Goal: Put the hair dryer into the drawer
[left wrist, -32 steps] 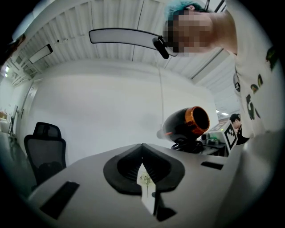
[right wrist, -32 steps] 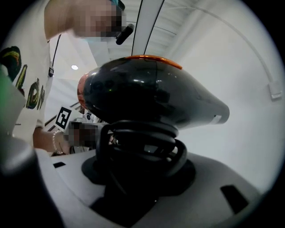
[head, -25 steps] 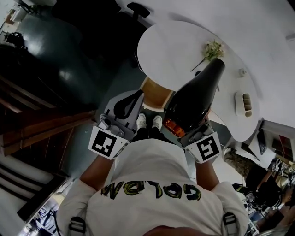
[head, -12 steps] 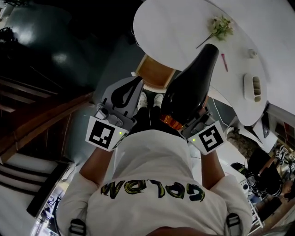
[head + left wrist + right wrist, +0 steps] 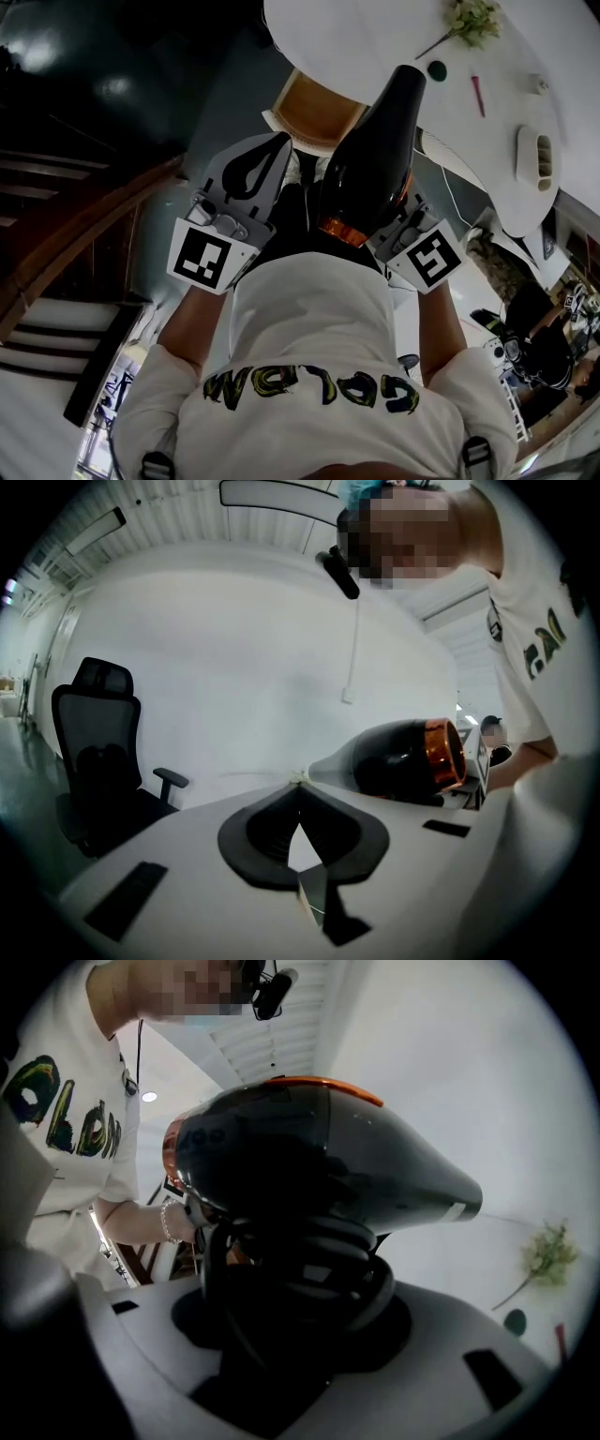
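Hair dryer [image 5: 319, 1157] is up in the air in front of me, over the floor at the near edge of the white worktop [image 5: 375, 47], nozzle pointing away toward it. My right tongs [image 5: 295, 1283] are clamped on its handle, where the cord [image 5: 319, 1251] is coiled round. Body is glossy black, fat at the back with an orange ring, tapering to a narrow nozzle with a pale tip. My left tongs [image 5: 298, 782] are closed tip to tip, nothing between them, just beside the dryer. On the worktop: a white slotted tray [image 5: 536, 157], contents too small to tell, and a flower sprig [image 5: 472, 17].
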